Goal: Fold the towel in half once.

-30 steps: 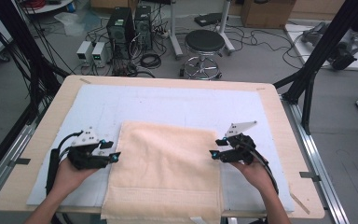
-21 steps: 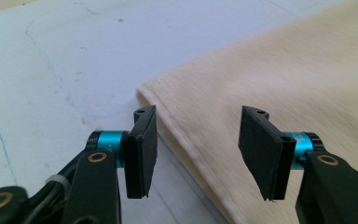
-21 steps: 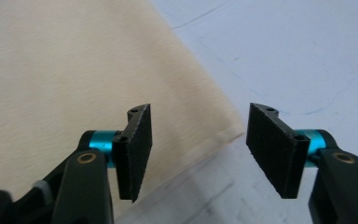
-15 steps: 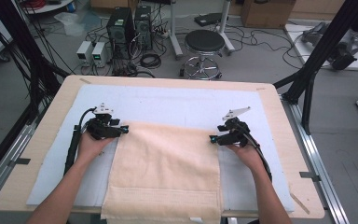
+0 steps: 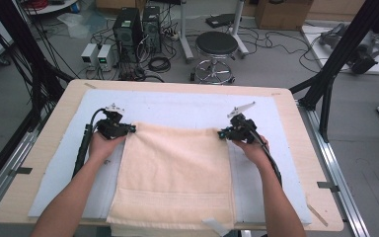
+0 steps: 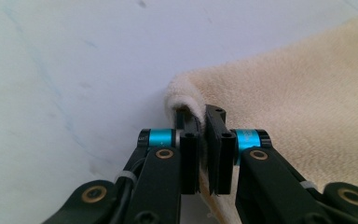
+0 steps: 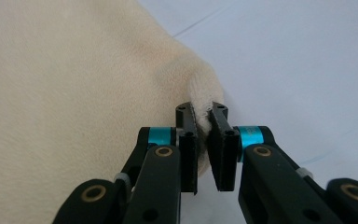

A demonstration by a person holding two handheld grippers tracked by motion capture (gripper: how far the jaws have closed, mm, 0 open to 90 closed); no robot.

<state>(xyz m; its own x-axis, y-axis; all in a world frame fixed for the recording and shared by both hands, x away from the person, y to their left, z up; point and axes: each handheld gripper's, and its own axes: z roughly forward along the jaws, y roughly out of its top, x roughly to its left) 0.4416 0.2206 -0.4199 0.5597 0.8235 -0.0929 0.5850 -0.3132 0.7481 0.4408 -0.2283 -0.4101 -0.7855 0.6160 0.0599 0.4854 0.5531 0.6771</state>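
I've got both far corners of the towel pinched. My left gripper sits at about 10 o'clock on the mat, jaws just closed, clamped on the towel's far-left corner. My right gripper at about 2 o'clock, jaws just closed too, clamped on the far-right corner. Towel lies flat mid-mat, near edge hanging over the table at 6 o'clock.
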